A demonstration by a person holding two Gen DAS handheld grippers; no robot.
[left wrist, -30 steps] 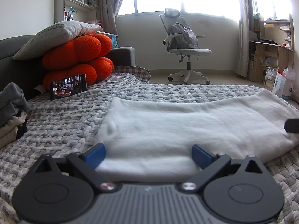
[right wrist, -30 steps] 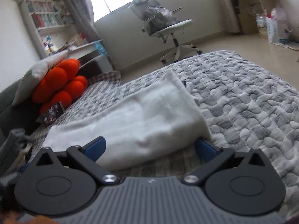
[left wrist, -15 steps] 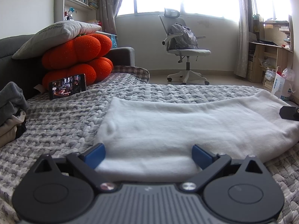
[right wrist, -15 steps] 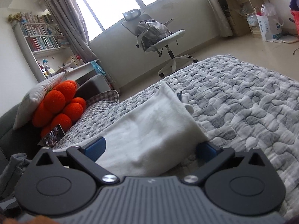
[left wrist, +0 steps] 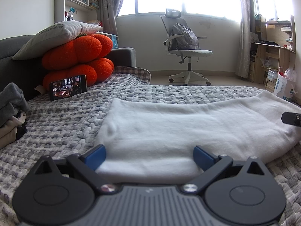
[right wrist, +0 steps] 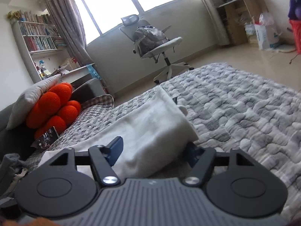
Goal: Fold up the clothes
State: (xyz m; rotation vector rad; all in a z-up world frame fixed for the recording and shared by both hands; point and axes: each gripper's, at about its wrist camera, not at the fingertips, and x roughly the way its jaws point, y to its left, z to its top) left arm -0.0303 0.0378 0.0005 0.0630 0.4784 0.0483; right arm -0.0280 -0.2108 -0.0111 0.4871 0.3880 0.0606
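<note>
Where white garment (left wrist: 188, 128) lies, long axis runs left-right; left claw (left wrist: 149, 155) and right claw (right wrist: 153, 146) spread astride near edge.

The pile of grey and beige folded clothes (left wrist: 9, 116) is cut by the left edge. The small lit phone screen (left wrist: 68, 87) is too small to read. The right claw (left wrist: 291, 119) is cut by the frame edge.
</note>
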